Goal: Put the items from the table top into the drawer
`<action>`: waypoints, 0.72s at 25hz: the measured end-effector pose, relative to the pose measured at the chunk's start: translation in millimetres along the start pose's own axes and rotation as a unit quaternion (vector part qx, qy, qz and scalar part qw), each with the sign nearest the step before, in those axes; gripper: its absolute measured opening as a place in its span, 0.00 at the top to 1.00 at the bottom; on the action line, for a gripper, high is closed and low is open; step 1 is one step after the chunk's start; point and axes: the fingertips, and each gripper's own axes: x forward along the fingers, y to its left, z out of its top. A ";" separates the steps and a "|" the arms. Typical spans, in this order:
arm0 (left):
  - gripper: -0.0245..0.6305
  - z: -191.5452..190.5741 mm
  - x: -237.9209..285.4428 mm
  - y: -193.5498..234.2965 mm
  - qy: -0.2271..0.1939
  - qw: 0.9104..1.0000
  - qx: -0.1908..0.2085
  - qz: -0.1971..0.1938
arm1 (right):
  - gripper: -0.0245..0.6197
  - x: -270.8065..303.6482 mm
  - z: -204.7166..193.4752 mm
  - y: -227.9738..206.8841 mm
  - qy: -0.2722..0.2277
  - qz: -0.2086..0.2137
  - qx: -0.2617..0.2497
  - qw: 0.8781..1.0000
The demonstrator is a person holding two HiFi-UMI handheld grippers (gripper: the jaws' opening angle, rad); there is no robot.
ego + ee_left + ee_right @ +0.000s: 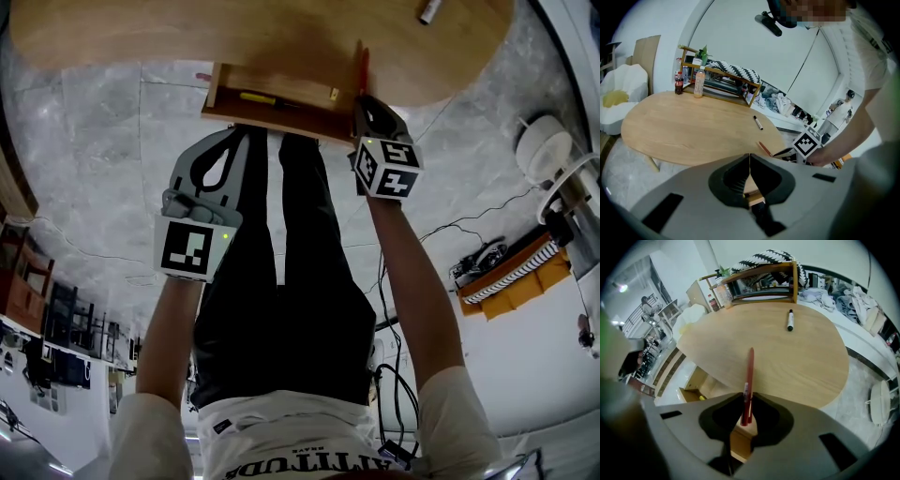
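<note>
Grey grippers at an open wooden drawer [281,117]
Left gripper [750,156] has its jaws together, empty, before the drawer, where a yellow pen [255,97] lies lengthwise. Right gripper [747,401] pinches a slim red pen [750,373] at the drawer's right end, its length in line with the jaws, tip aimed away at the smooth oval table [801,366]; a black marker [790,319] lies farther off.

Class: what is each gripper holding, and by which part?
The right gripper clamps a red pen near one end; the left gripper is shut and empty.
</note>
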 end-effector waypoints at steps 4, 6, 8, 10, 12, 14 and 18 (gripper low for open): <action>0.93 -5.6 0.4 -1.5 0.000 1.000 -0.001 0.001 | 0.84 2.7 -10.4 24.8 0.007 0.028 -0.042 0.999; 0.93 -8.3 -0.5 -2.0 0.002 1.000 -0.002 0.001 | 0.84 3.1 -15.2 36.4 0.010 0.043 -0.053 0.998; 0.93 -9.9 -1.8 -2.5 0.003 1.000 -0.003 0.002 | 0.84 3.1 -20.1 49.1 0.013 0.059 -0.073 0.996; 0.93 -10.8 -3.0 -2.3 0.003 1.000 -0.005 0.004 | 0.84 3.0 -24.1 63.2 0.017 0.076 -0.098 0.992; 0.93 -13.3 -2.4 -1.3 0.003 1.000 -0.007 0.005 | 0.84 4.1 -27.8 76.1 0.020 0.094 -0.120 0.988; 0.93 -16.6 -0.9 0.4 0.003 1.000 -0.008 0.006 | 0.84 6.7 -31.5 84.5 0.022 0.105 -0.138 0.985; 0.93 -19.9 0.1 1.8 0.003 1.000 -0.011 0.008 | 0.84 10.4 -37.5 94.8 0.029 0.123 -0.168 0.978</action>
